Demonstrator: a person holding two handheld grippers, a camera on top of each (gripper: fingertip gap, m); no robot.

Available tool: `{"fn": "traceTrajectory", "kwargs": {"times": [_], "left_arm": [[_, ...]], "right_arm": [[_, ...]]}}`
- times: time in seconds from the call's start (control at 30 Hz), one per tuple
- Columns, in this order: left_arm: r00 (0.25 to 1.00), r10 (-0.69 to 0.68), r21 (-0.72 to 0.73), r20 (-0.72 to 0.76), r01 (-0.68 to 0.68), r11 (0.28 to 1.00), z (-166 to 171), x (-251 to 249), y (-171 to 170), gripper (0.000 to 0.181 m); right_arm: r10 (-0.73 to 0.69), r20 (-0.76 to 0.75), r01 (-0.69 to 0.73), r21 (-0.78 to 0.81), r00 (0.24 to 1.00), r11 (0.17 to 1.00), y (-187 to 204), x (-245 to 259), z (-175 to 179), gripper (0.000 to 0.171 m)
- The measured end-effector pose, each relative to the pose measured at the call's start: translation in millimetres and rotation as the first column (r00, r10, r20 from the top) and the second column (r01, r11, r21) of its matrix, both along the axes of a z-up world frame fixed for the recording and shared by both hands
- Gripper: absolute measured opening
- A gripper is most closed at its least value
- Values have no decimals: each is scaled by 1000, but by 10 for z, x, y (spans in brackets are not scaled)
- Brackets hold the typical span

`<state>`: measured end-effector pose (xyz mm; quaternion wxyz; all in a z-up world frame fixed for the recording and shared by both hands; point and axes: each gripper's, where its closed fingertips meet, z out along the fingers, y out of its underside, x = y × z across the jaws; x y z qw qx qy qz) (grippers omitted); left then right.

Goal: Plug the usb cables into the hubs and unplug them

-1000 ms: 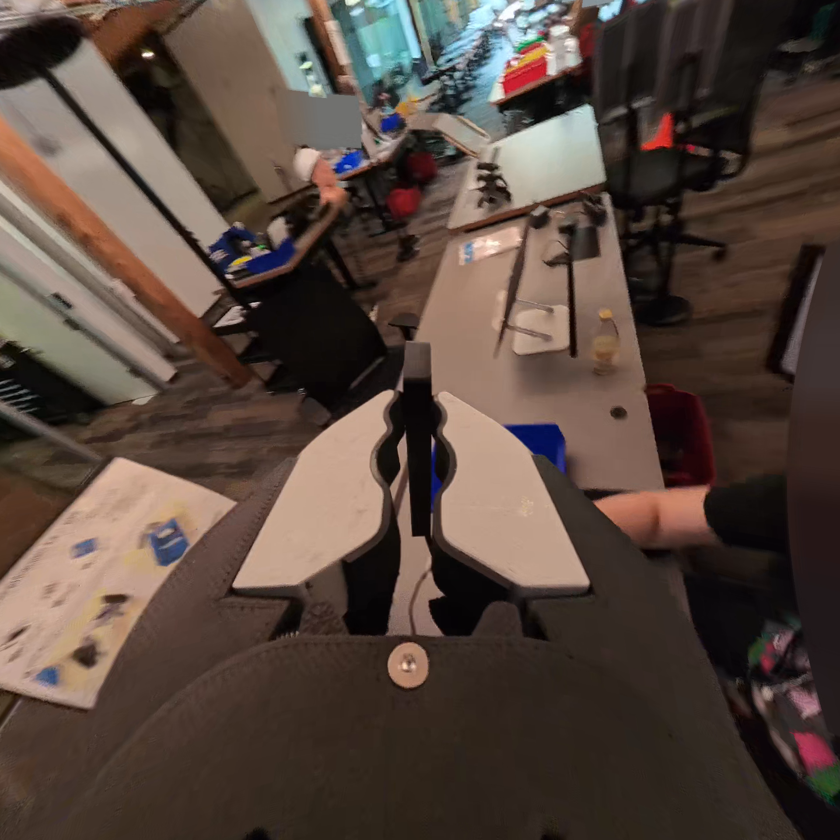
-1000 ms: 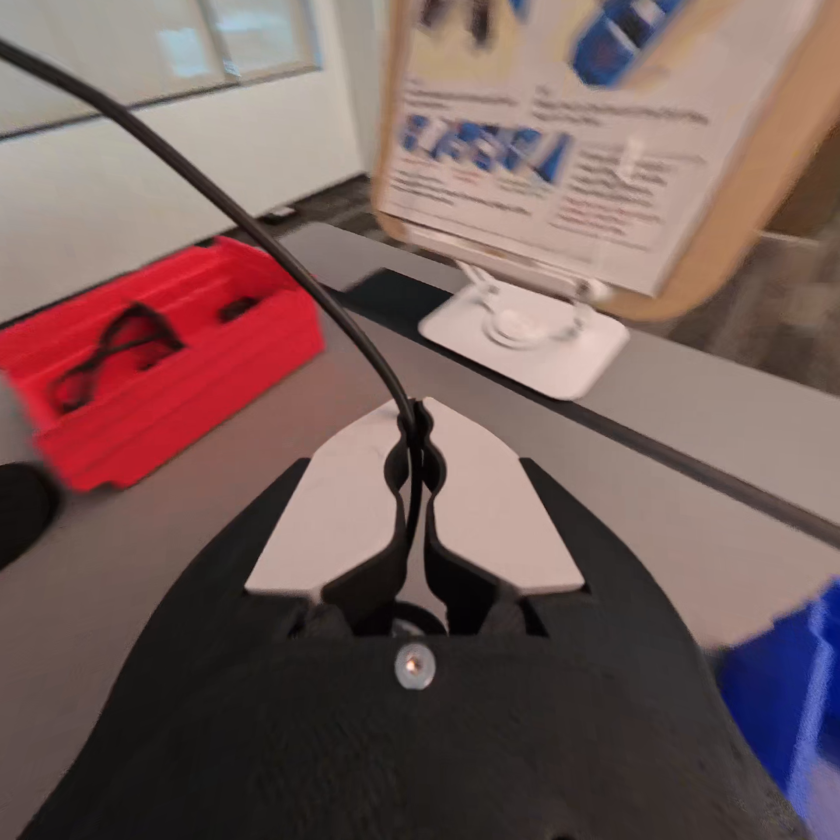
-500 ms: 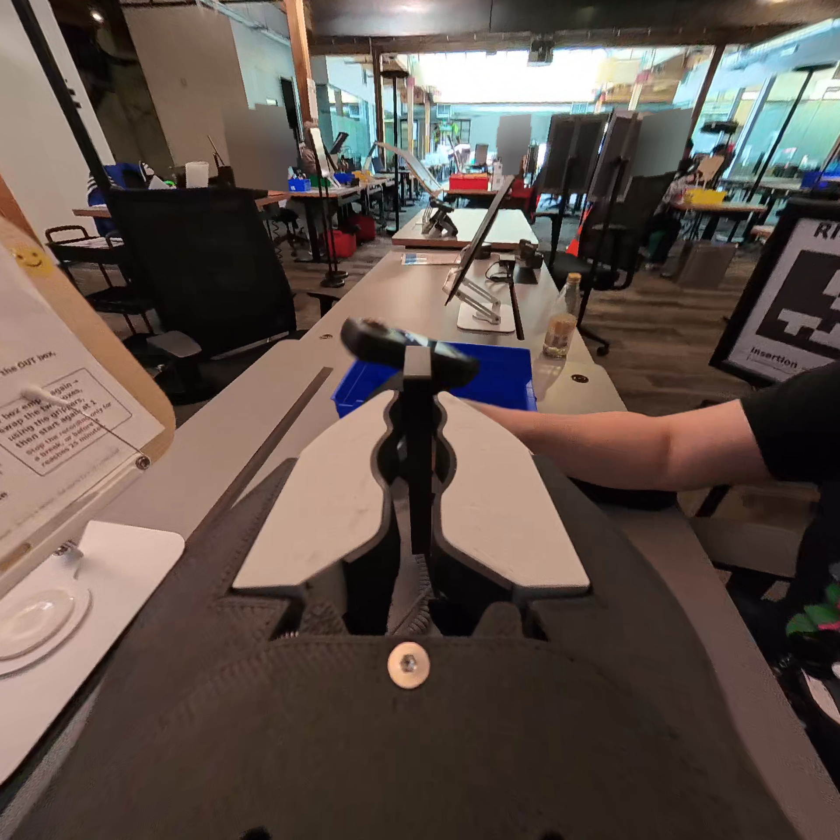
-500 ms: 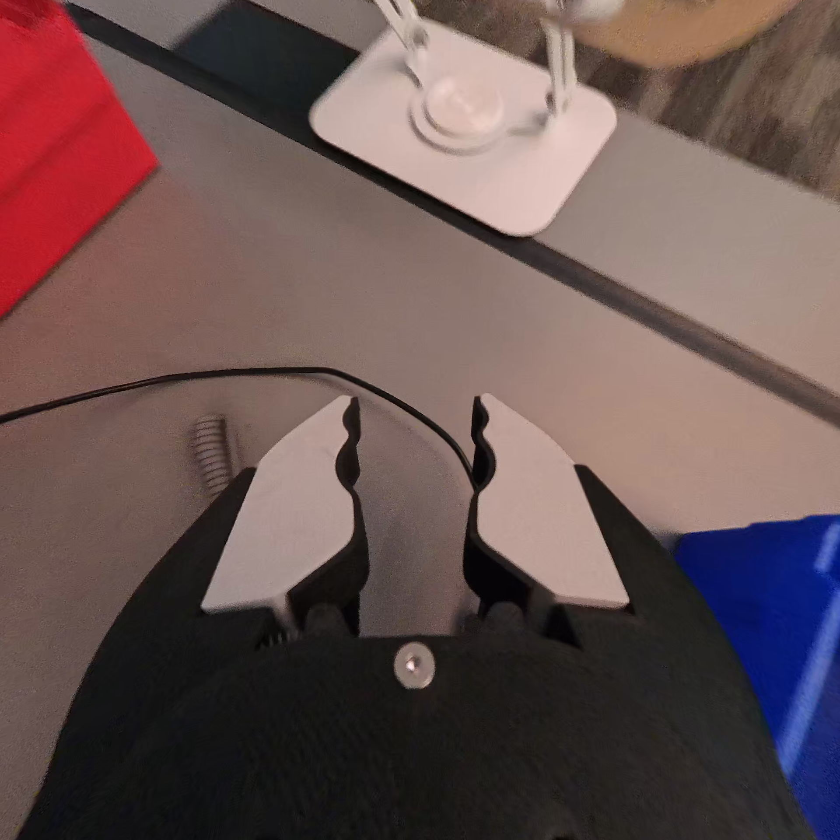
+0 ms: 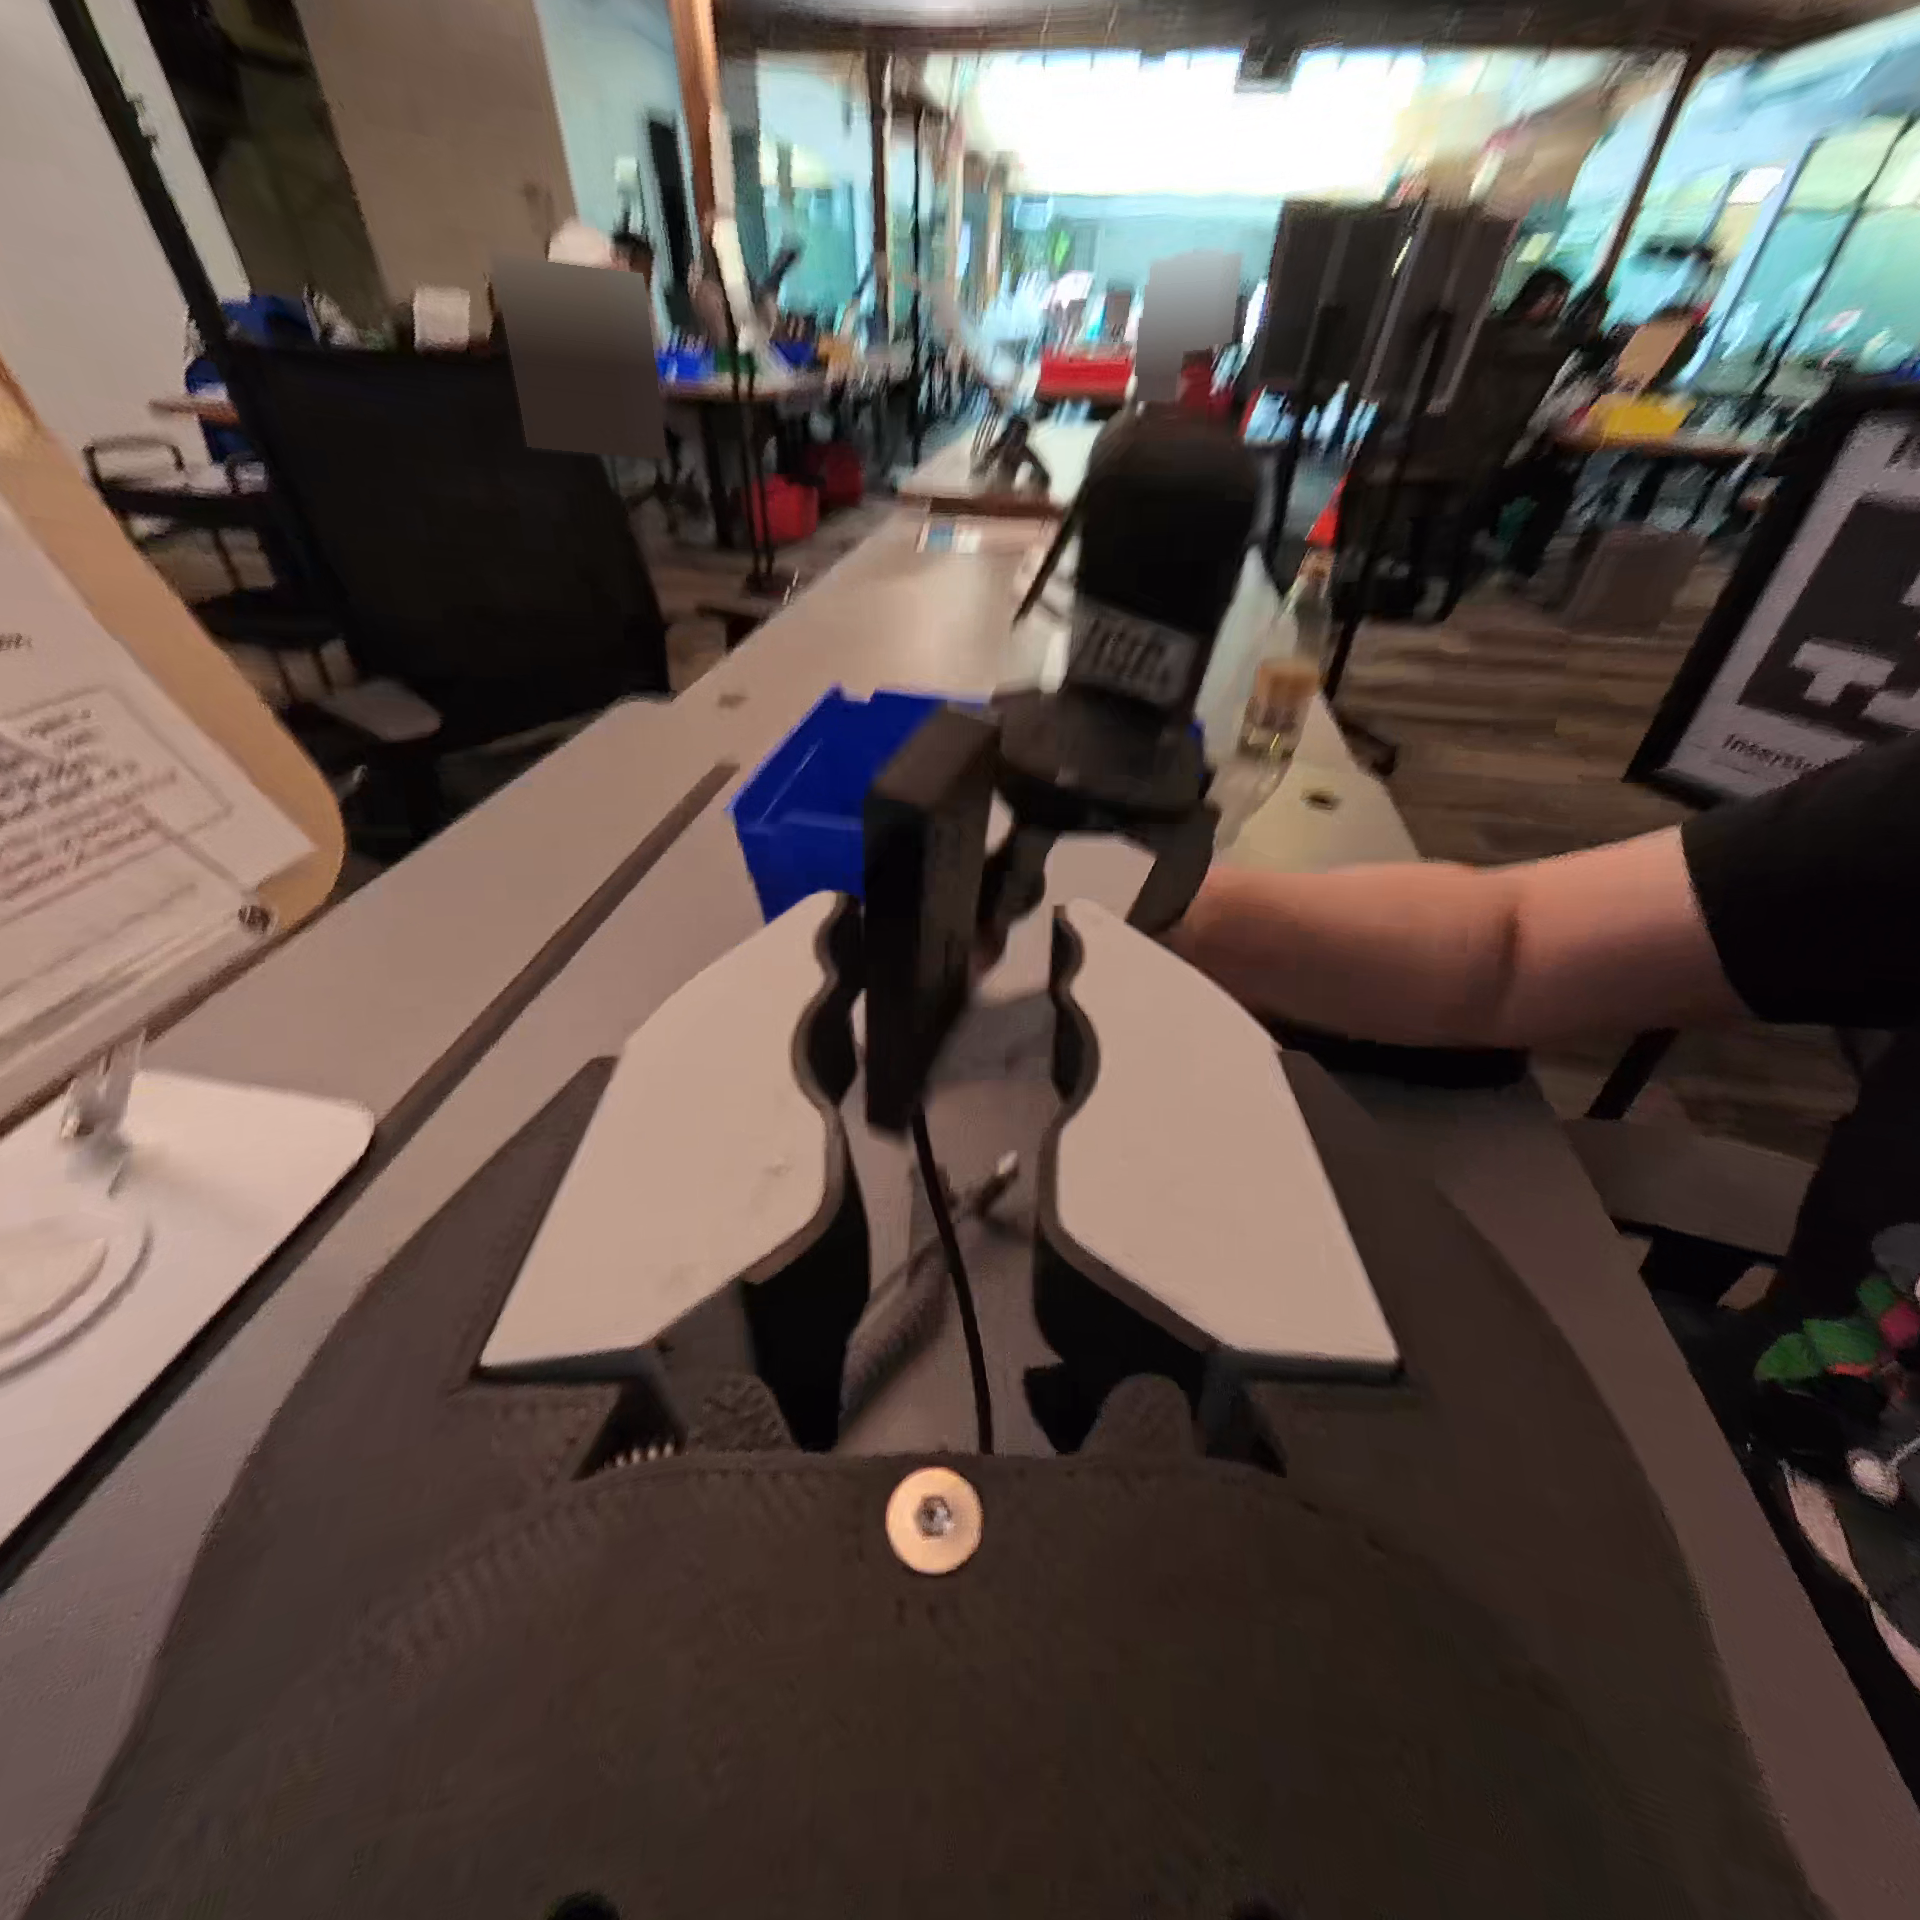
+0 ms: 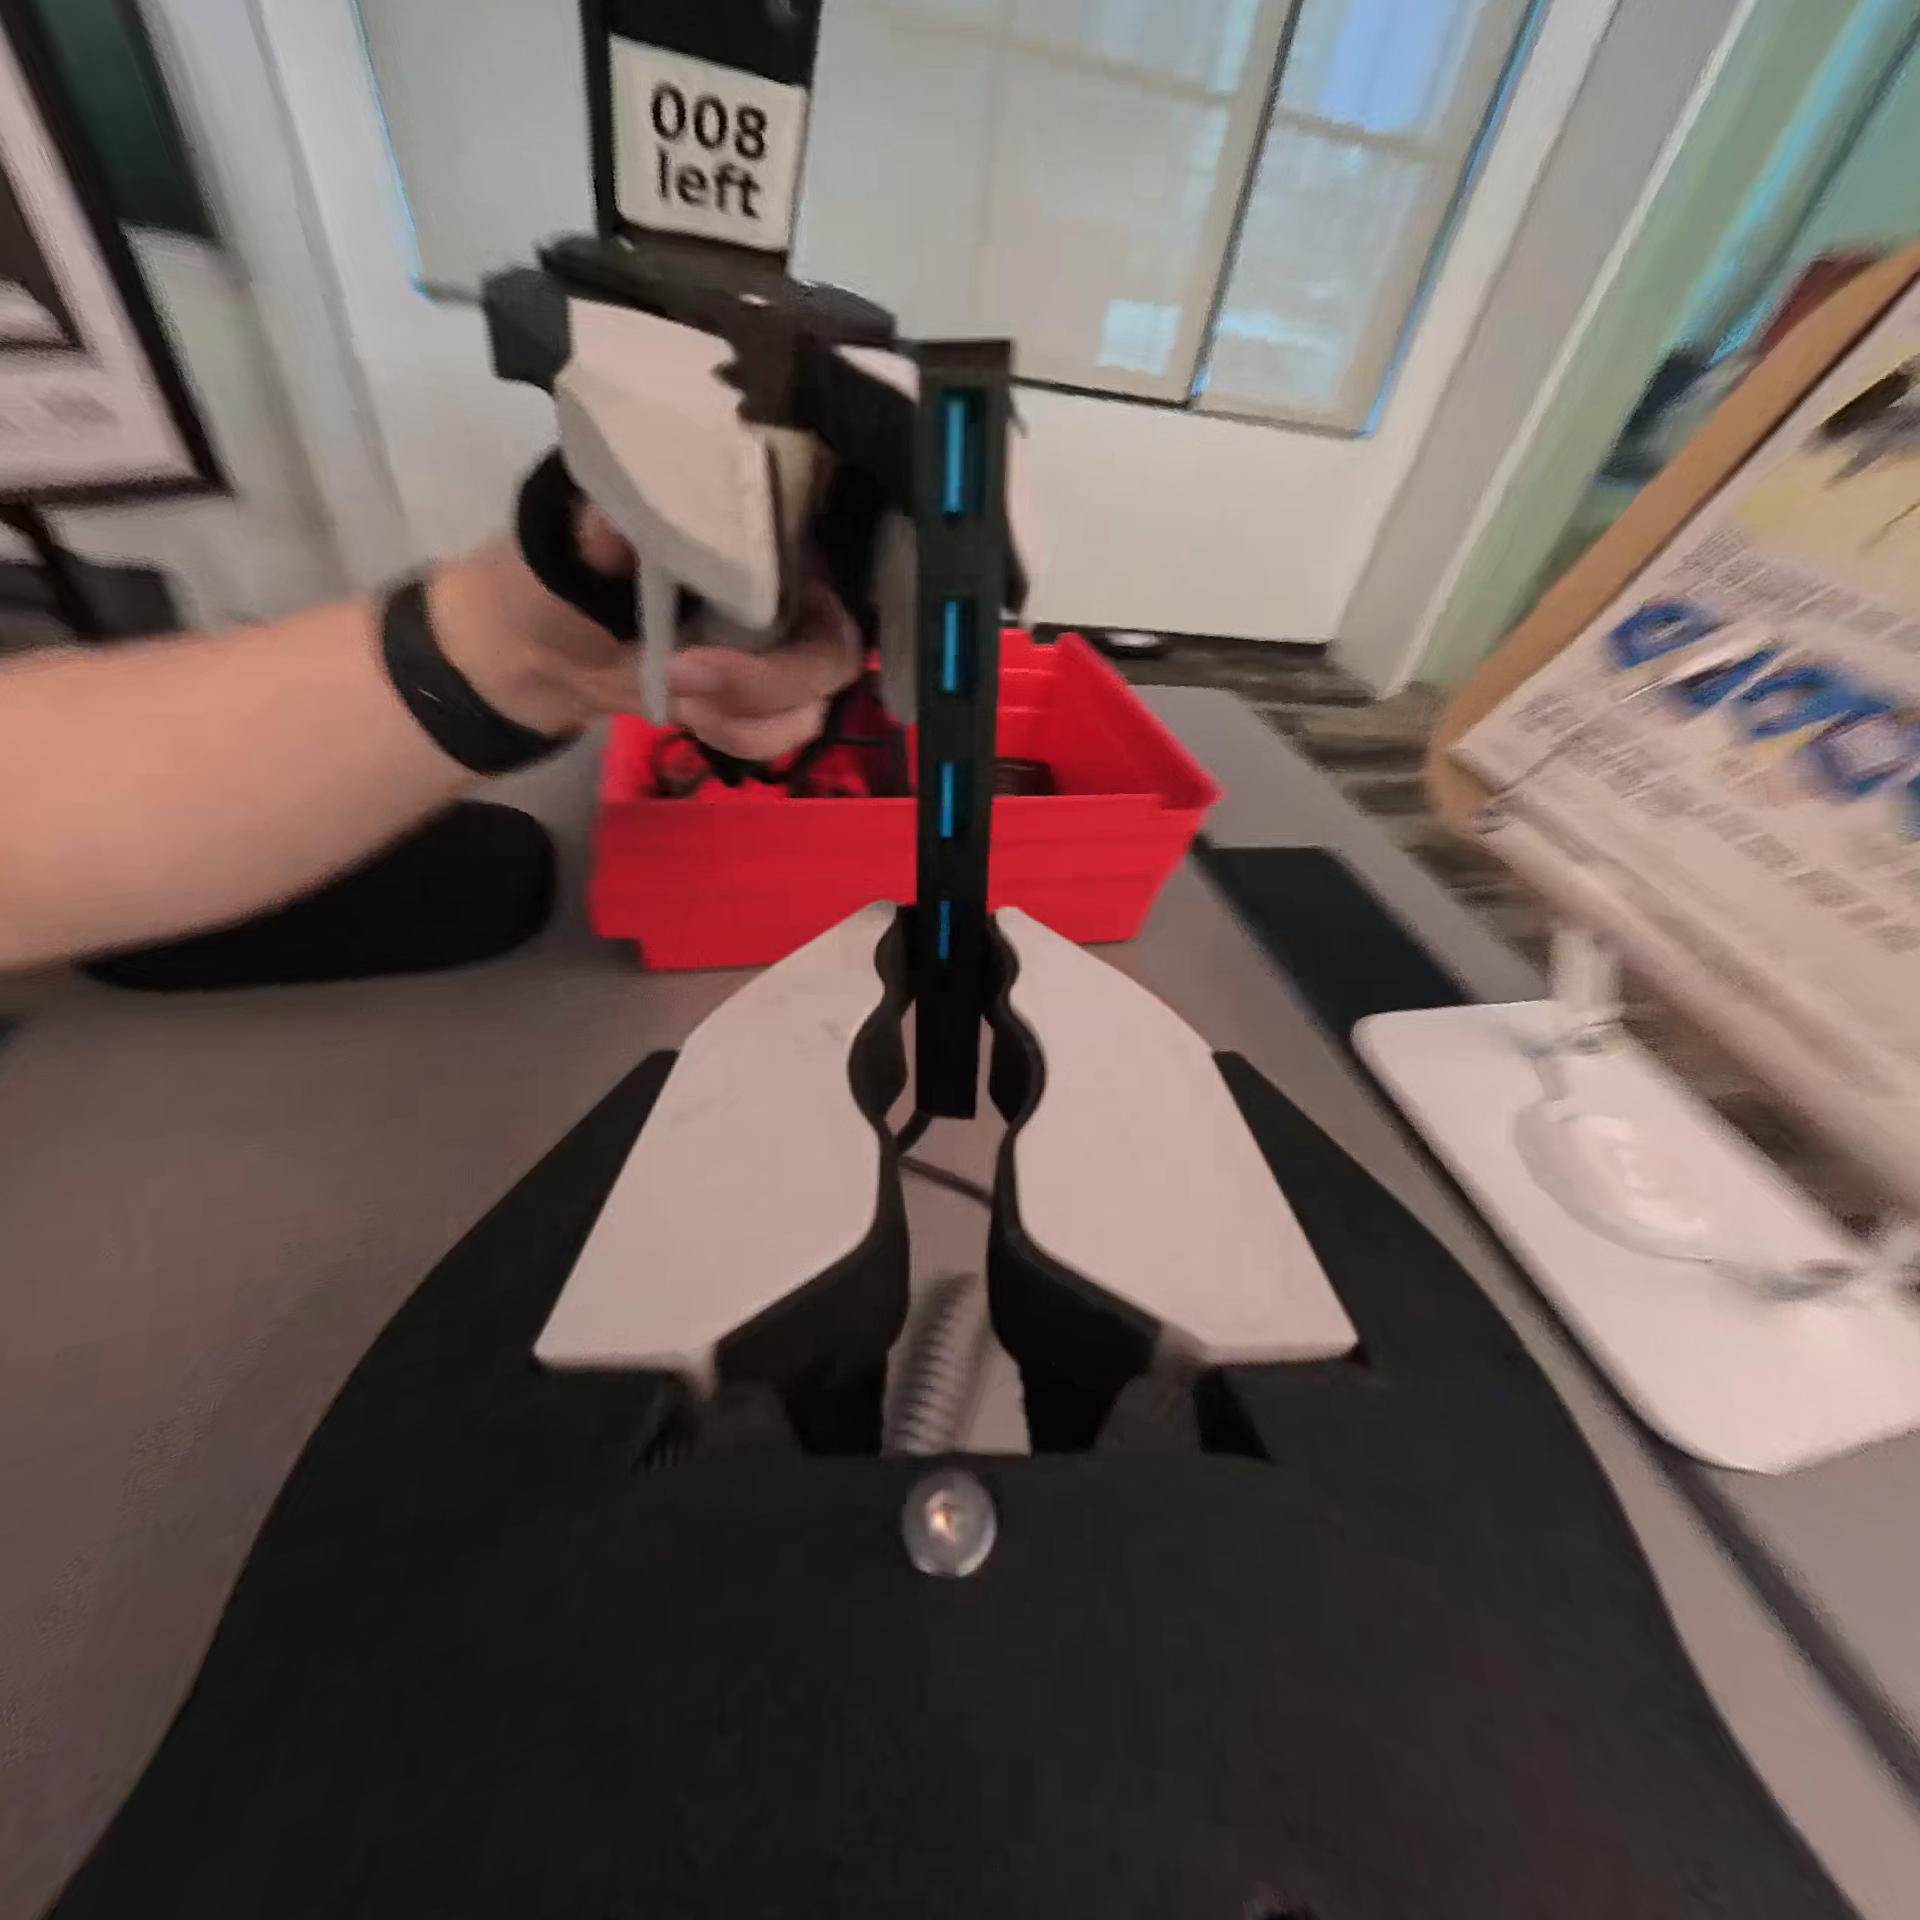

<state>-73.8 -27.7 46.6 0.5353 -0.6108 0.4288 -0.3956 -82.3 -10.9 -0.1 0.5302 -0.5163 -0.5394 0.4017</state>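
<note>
Hub (image 6: 951,727), a slim matte-black bar with glowing blue slots, stands upright, its lower end clamped between the right gripper (image 6: 945,1023)'s smooth grey fingers; the left gripper (image 5: 948,971)'s wavy-edged fingers are spread apart around its other end. Behind, a ribbed red bin (image 6: 883,862) holds coiled black cables (image 6: 727,764); a blue bin (image 5: 810,821) sits on the grey table (image 5: 468,935)

White label (image 6: 708,154) on the left tongs' black mount carried print. Printed instruction sheet (image 6: 1766,665) on the stand at right, blurred. Black-framed marker sign (image 5: 1813,634) had a caption line, cut off. Wording not given here.
</note>
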Motion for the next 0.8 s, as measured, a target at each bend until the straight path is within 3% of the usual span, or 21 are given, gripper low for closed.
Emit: {"fn": "traceTrajectory", "kwargs": {"times": [0.03,0.17,0.37,0.47,0.6,0.8], "left_arm": [[998,17,-2,-63,-17,1000,-102,-23,-34,41],[960,153,-1,-234,-158,987,-422,-111,-85,75],[953,267,-101,-142,-282,954,-413,-134,-107,68],[945,257,-96,-201,-280,955,-547,-206,-145,54],[908,306,6,-285,-318,948,-722,-343,-126,54],[781,432,345,-451,-295,891,-959,-352,-75,45]], "right_arm": [[-61,12,59,101,998,993,47,25,21,12],[-279,-11,252,464,960,849,202,112,115,12],[-331,66,168,760,941,628,118,-96,-242,12],[-362,104,115,837,926,535,109,-151,-390,12],[-384,137,89,852,913,515,138,-154,-460,12],[-390,260,14,817,883,577,196,-146,-649,12]]}}
